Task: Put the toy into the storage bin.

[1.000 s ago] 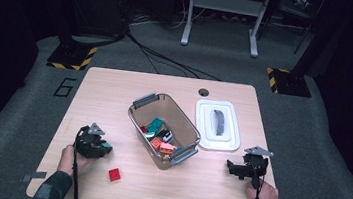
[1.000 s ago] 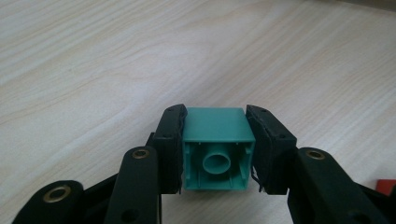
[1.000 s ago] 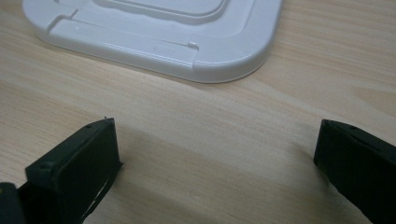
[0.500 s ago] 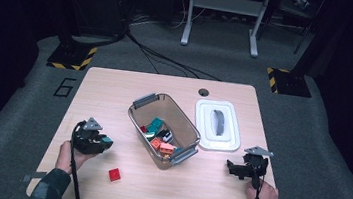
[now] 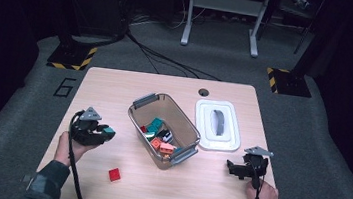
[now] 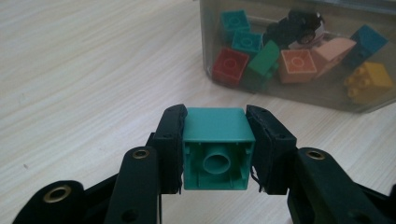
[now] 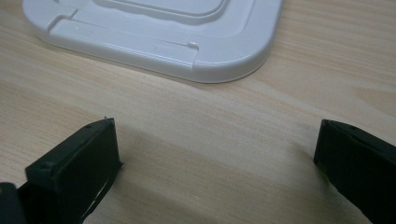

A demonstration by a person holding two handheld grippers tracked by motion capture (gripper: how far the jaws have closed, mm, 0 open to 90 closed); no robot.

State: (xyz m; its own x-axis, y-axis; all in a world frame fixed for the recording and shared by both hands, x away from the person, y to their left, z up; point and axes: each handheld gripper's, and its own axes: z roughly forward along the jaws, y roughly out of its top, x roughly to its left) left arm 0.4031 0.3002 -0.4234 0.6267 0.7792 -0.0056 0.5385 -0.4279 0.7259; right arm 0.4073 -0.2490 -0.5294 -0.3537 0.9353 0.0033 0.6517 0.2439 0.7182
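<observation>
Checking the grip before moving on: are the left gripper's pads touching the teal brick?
Touching. The left gripper view shows both pads pressed flat against the teal brick's sides.

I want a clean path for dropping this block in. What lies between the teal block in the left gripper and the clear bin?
Only bare table. The left gripper view shows plain wood between the teal block and the clear bin.

A lab or studio: dark room, grey carpet (image 5: 20, 127), hazard-striped floor plates (image 5: 72, 59), trailing cables (image 5: 159, 57), metal stand (image 5: 223, 14)
</observation>
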